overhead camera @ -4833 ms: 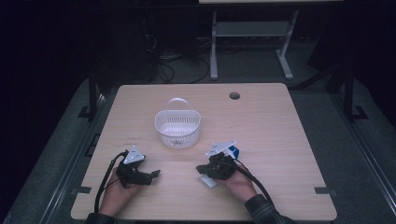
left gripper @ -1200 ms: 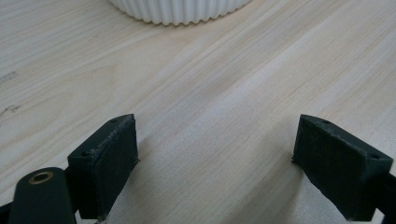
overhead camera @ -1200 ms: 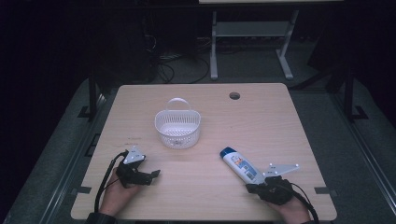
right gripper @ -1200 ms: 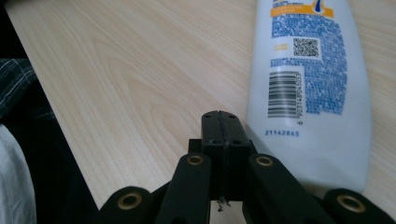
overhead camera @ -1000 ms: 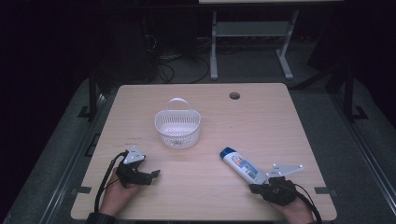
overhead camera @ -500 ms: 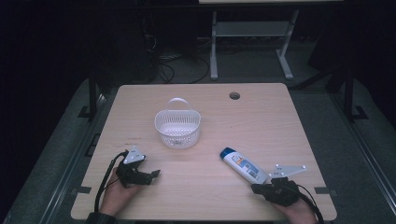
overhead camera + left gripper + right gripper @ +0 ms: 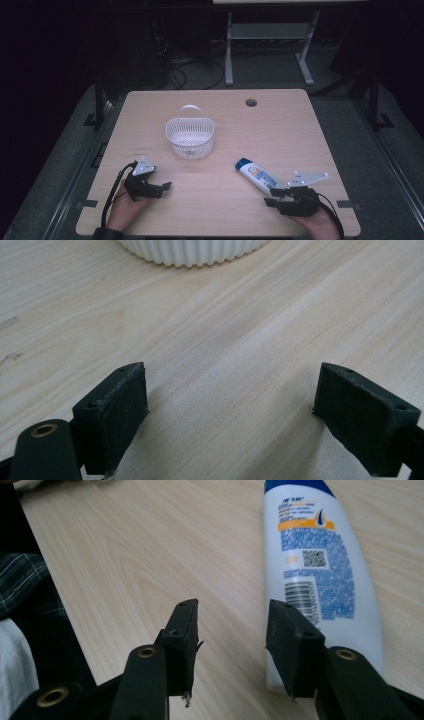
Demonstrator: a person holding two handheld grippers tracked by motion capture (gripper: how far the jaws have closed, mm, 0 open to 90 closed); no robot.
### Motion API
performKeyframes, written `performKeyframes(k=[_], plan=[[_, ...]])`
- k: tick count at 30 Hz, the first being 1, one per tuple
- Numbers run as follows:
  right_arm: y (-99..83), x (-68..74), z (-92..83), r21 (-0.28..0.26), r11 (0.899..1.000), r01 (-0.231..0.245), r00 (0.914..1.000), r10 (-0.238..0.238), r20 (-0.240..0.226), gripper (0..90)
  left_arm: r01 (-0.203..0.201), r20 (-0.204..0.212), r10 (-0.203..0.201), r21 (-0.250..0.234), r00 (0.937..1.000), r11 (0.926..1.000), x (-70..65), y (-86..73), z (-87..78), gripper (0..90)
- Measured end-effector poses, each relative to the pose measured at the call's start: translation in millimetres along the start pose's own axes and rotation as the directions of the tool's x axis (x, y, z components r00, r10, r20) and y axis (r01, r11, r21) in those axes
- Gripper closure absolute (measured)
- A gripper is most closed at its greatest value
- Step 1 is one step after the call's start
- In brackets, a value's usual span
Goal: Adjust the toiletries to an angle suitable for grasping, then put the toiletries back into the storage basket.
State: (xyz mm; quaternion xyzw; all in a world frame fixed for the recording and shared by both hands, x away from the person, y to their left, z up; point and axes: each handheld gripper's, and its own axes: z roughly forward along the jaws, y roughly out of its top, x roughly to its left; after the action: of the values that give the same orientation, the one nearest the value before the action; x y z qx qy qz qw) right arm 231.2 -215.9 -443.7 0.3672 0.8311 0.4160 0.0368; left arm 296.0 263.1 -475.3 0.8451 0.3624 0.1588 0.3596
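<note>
A white shampoo bottle point(image 7: 258, 176) with a blue cap lies flat on the table's right front; in the right gripper view the bottle point(image 7: 320, 565) lies label up. My right gripper point(image 7: 272, 196) rests just behind its base. In its own view the right gripper point(image 7: 232, 630) has jaws that have just been opening, with bare table between them and the bottle beside the right-hand jaw. My left gripper point(image 7: 165, 186) lies at the front left. Its own view shows the left gripper point(image 7: 230, 400) open wide over bare wood.
A white ribbed basket point(image 7: 190, 137) with a handle stands in the table's middle, its base point(image 7: 192, 252) just ahead of the left gripper. A round hole point(image 7: 251, 102) sits near the far edge. A plaid sleeve point(image 7: 20, 580) lies left of the right gripper.
In the earliest frame the right gripper held the bottle near the table's middle. The bottle now lies at the right front and the right gripper sits behind its base. The left gripper has not moved.
</note>
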Motion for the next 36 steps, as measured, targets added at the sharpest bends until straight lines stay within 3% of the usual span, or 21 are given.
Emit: performKeyframes(k=[11,12,15,16,19,27,36], plan=[[12.5,-0.3,0.1,-0.033,0.999,0.031,0.9995,-0.031,0.001,47.4,0.000,0.000,0.000,0.000,1.0000,1.0000,-0.1,0.0,0.0,12.9],[16.9,-0.3,-0.9,-0.042,0.998,0.045,0.9987,-0.044,0.025,43.9,0.000,-0.001,0.000,0.000,1.0000,1.0000,-0.1,0.0,0.0,12.9],[20.4,-0.9,-1.5,-0.053,0.997,0.049,0.9981,-0.047,0.041,40.6,0.000,0.000,0.000,0.000,1.0000,1.0000,0.0,0.0,0.0,12.9],[24.4,-1.5,-3.5,-0.059,0.997,0.047,0.9962,-0.042,0.076,39.1,0.001,0.000,-0.001,0.000,1.0000,1.0000,-0.1,0.0,0.0,12.9],[26.6,-2.9,-5.4,-0.067,0.997,0.049,0.9945,-0.043,0.096,37.7,0.001,0.000,-0.001,0.000,1.0000,1.0000,-0.1,0.0,0.0,12.9],[30.1,-8.8,-6.7,-0.034,0.999,0.023,0.9904,-0.019,0.137,36.4,-0.002,-0.001,0.002,0.003,1.0000,1.0000,0.2,0.1,-0.1,12.9],[42.9,-17.8,0.9,0.004,1.000,-0.009,0.9925,0.009,0.122,33.4,0.001,-0.003,-0.001,0.001,1.0000,1.0000,0.3,0.2,0.1,13.1]])
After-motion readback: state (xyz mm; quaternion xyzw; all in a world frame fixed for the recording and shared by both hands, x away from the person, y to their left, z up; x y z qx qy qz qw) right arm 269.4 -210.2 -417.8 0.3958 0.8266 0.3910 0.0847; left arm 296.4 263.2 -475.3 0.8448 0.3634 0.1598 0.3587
